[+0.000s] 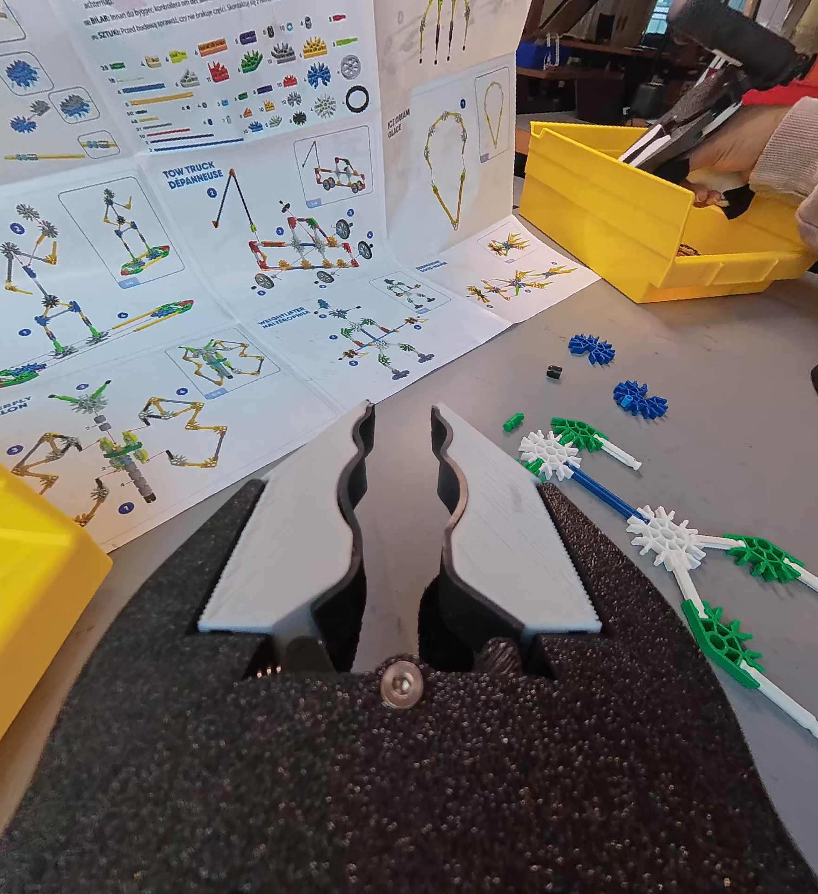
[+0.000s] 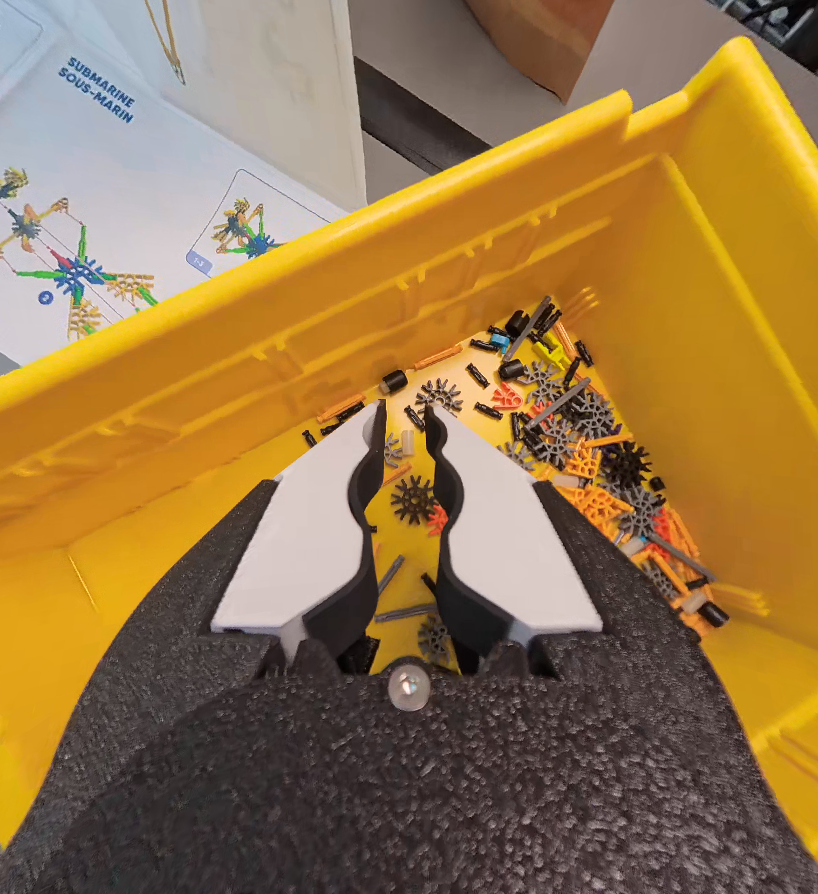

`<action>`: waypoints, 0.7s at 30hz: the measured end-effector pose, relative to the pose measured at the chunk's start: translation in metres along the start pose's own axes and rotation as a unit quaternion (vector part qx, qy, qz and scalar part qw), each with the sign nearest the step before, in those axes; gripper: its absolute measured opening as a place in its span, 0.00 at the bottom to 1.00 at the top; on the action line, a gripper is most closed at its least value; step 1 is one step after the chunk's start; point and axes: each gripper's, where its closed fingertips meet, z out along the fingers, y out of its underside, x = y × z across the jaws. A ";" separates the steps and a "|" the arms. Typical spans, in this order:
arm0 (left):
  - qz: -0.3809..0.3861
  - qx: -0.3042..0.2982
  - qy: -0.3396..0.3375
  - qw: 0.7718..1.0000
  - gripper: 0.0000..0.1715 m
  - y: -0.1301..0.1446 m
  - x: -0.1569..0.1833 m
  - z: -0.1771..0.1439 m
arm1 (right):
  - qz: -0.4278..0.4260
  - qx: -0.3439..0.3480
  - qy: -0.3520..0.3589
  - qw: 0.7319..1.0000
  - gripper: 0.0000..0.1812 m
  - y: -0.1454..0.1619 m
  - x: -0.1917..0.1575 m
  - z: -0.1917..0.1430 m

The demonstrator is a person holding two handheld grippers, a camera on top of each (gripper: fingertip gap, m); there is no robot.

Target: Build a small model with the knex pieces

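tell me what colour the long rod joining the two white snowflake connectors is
Blue rod, clearest in the left wrist view.

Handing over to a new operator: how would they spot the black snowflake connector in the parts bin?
Look inside the yellow bin, on its floor between the open fingers of the right gripper. The black snowflake connector lies alone there, flat and round; the orange connector beside it is smaller, the grey connector farther off.

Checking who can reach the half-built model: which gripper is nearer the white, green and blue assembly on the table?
Left. The left gripper hovers just beside the assembly; the right gripper is away inside the yellow bin.
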 end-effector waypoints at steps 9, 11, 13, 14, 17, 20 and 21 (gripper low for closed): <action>0.025 -0.013 -0.012 1.000 0.13 0.004 0.002 0.003 | -0.050 -0.052 0.007 0.997 0.07 0.001 0.019 0.023; 0.031 -0.015 -0.015 0.999 0.13 0.005 0.002 0.004 | -0.037 -0.047 0.023 0.998 0.07 -0.002 0.029 0.025; 0.036 -0.016 -0.017 0.999 0.13 0.005 0.002 0.005 | -0.023 -0.044 0.043 0.998 0.07 -0.005 0.041 0.027; 0.037 -0.016 -0.018 0.999 0.13 0.005 0.002 0.005 | -0.016 -0.040 0.047 0.998 0.07 -0.007 0.045 0.028; 0.035 -0.017 -0.019 0.999 0.13 0.005 0.001 0.006 | 0.002 -0.021 0.051 0.998 0.06 -0.018 0.052 0.033; 0.034 -0.017 -0.019 0.999 0.13 0.005 0.000 0.006 | 0.024 -0.026 0.047 0.998 0.05 -0.023 0.054 0.039; 0.034 -0.017 -0.020 0.999 0.13 0.005 0.000 0.006 | 0.031 -0.030 0.047 0.998 0.04 -0.024 0.055 0.041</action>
